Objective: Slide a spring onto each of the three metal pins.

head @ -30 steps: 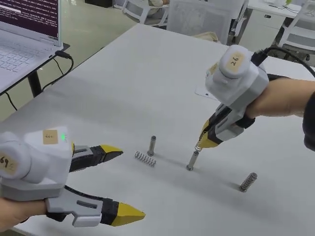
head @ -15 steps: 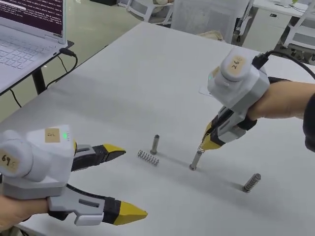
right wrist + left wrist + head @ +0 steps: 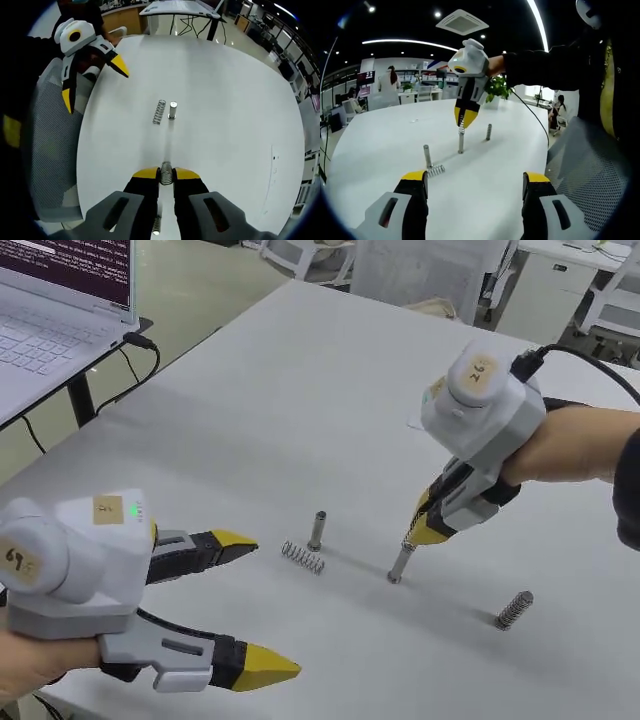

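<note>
Three metal pins stand on the white table [image 3: 250, 400]. The left pin [image 3: 319, 530] is bare, and a loose spring [image 3: 302, 558] lies beside it. Just above the tilted middle pin [image 3: 400, 563], my right gripper [image 3: 418, 537] is shut on a spring [image 3: 166, 173] whose lower end meets the pin's top. A spring sits around the right pin [image 3: 512, 610]. My left gripper [image 3: 262, 606] hangs open near the table's front, holding nothing, short of the loose spring [image 3: 436, 170]. In the left gripper view the right gripper [image 3: 465, 114] hovers over the middle pin [image 3: 461, 144].
An open laptop [image 3: 60, 300] sits on a stand at the far left, with a black cable [image 3: 135, 355] hanging from it. Office chairs [image 3: 420, 275] stand beyond the table's far edge. A small flat label [image 3: 415, 424] lies behind the right gripper.
The head view has shifted slightly. The right gripper stays over the middle pin with the spring and has barely moved. The left gripper remains open.
</note>
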`<action>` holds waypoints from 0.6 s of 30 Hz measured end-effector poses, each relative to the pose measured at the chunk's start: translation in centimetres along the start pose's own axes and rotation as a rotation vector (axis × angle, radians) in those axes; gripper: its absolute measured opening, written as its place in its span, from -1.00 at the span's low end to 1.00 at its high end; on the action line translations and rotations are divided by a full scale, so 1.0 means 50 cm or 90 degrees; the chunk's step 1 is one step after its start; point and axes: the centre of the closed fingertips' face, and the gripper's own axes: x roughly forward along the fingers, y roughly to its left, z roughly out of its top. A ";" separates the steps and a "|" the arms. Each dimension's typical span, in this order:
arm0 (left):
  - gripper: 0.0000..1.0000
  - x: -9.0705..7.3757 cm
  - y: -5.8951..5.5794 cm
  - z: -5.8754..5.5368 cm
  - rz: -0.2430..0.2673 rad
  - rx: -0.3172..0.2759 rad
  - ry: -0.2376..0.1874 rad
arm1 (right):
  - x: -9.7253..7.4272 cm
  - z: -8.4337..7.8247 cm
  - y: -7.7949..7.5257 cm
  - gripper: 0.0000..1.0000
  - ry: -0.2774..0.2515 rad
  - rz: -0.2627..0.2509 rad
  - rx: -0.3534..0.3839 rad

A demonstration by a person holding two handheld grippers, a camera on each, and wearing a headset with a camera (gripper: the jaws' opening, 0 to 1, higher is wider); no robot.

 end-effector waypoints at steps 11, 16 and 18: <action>0.46 -0.001 0.000 -0.001 -0.002 -0.002 -0.001 | 0.013 -0.001 0.003 -0.84 0.003 0.007 0.002; 0.46 -0.002 0.002 0.001 -0.001 -0.001 -0.003 | 0.023 -0.004 0.003 -0.84 0.003 0.009 0.007; 0.45 -0.002 0.001 0.000 -0.001 -0.001 -0.002 | 0.027 -0.004 0.003 -0.84 0.004 0.011 0.009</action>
